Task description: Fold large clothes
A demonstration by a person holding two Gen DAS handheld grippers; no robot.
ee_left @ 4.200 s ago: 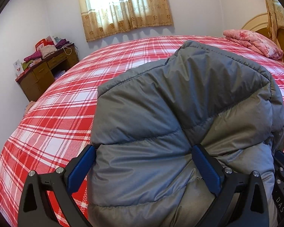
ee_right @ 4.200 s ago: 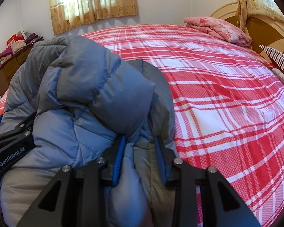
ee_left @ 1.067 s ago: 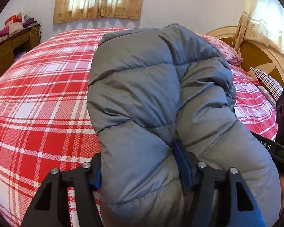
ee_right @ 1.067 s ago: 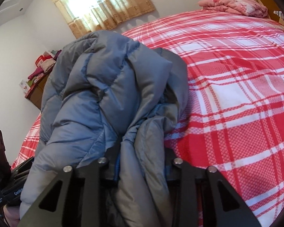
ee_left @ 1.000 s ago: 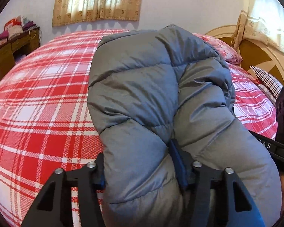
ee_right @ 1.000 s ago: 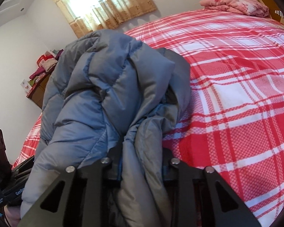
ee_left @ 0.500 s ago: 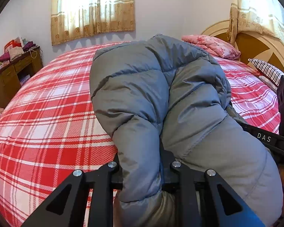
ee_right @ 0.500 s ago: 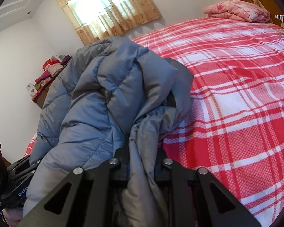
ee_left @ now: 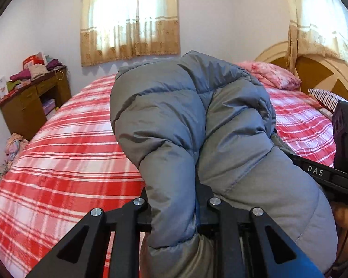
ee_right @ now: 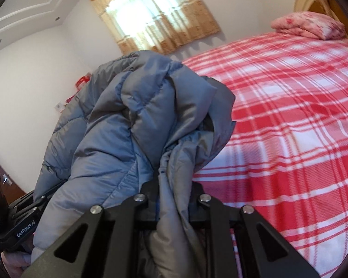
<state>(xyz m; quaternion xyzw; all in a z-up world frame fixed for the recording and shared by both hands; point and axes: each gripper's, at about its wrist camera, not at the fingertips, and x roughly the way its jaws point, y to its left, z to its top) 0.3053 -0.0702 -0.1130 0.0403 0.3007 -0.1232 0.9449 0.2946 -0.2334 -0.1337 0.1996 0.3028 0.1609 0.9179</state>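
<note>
White lettering reading "DAS" (ee_left: 315, 171) stood on the side of the right hand-held gripper (ee_right: 174, 185) where it showed at the edge of the left wrist view, and "GenRobot.AI" (ee_right: 25, 228) ran along the body of the left hand-held gripper (ee_left: 174, 192) at the lower left of the right wrist view.

Both hand-held grippers were clenched on the grey puffer jacket (ee_left: 188, 125): the left one pinched a quilted fold between its black fingers, the right one a bunched edge beside the zip. The left jaws had just been closing, squeezing to a narrow roll the thick bulge of padding they had straddled a second earlier; the right jaws had narrowed a little too, with the fabric between them throughout. Since then the jacket had come up off the red-and-white plaid bedspread (ee_left: 65, 153); it hung bundled between the two tools above the near side of the bed, and more of the wall and the tan curtains (ee_left: 130, 20) showed behind it.

At the far left a wooden bench (ee_left: 32, 102) carried folded clothes and cards on top, with more folded things in its open cubby. A pink floral quilt (ee_right: 310, 24) lay folded near the headboard (ee_left: 317, 69), and a striped pillow (ee_left: 324, 97) lay beside it.
</note>
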